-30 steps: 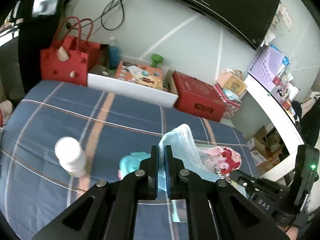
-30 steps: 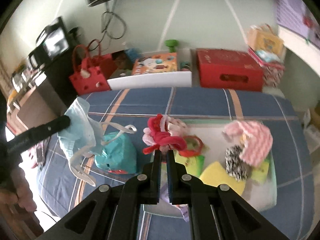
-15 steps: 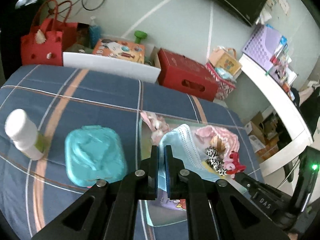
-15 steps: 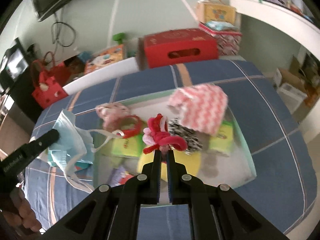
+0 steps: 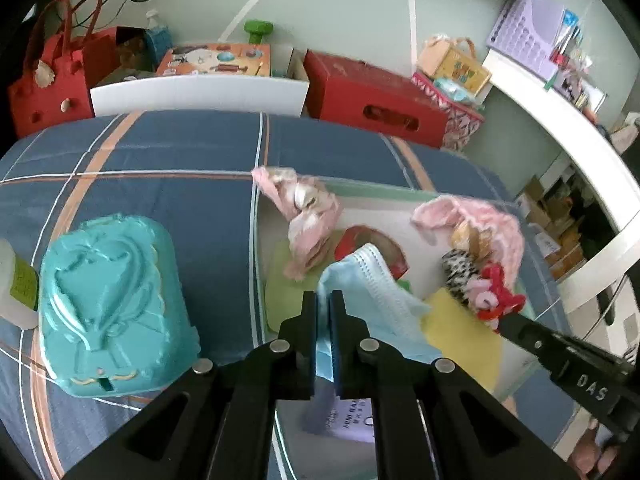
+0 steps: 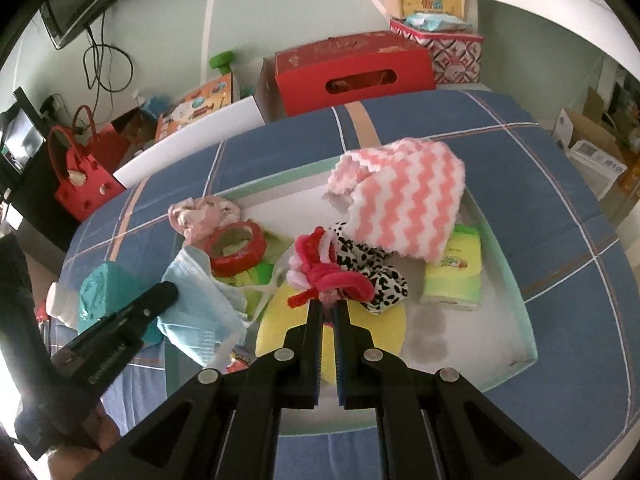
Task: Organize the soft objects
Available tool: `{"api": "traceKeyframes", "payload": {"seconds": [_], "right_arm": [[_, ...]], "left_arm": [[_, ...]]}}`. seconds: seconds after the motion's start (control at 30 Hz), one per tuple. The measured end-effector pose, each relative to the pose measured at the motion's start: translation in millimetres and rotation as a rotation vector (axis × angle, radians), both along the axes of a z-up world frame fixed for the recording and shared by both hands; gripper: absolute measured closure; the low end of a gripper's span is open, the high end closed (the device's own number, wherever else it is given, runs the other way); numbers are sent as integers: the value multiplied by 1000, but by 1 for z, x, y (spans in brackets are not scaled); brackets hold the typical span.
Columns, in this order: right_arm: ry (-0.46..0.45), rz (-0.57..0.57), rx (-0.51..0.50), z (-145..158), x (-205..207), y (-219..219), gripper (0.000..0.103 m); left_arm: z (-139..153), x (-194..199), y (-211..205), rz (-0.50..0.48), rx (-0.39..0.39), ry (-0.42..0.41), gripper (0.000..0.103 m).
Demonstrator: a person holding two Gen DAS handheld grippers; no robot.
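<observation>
Above the tray (image 6: 516, 312), left hand-held gripper (image 5: 323, 298) pinches a blue face mask (image 5: 376, 296); right hand-held gripper (image 6: 328, 306) grips a red-pink plush (image 6: 320, 270) at 12 o'clock. Dangling mask loops may snag neighbouring items.

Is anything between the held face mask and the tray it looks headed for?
Nothing visible blocks it. The left gripper holds the mask directly over the tray; only items already lying there, like the red tape ring, sit below.
</observation>
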State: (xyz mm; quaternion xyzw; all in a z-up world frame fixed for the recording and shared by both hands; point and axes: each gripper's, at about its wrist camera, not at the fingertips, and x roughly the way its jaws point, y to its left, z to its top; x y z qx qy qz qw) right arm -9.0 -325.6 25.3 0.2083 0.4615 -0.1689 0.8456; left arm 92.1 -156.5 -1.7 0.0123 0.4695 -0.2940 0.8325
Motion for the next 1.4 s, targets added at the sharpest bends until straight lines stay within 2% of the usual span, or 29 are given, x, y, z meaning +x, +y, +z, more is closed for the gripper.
{"api": "traceKeyframes", "payload": {"seconds": [0.17,0.4,0.53,0.63,0.77,0.93,0.97,1.03,1.07,1.2,1.3,1.4], "right_arm": [[14,0,8,-6,1,-1,96],[20,-12,11,-6,-2,-4,94],[27,-9,-16,-3,-4,0,93],[32,-5,-32,0,-5,3,93],[34,-6,-48,4,-7,7,81],[51,-1,-71,5,-12,14,76],[55,0,-75,5,-13,16,72],[63,-2,-84,5,-15,19,54],[62,-4,-91,6,-18,21,45],[62,3,-102,8,-26,28,44],[69,0,-104,7,-30,30,40],[74,3,-105,5,-33,33,36]], "left_arm": [[-16,3,-5,8,53,19,97],[-10,0,-4,3,55,29,93],[0,-5,6,5,23,33,69],[10,-10,13,8,9,17,65],[23,-19,25,24,15,-20,46],[29,-29,41,38,51,-11,42],[30,-32,42,36,62,-20,37],[34,-41,46,43,87,-53,30],[35,-45,48,43,89,-59,29],[35,-57,58,47,69,-46,29],[34,-63,69,72,97,-62,24],[31,-65,80,108,111,-66,23]]}}
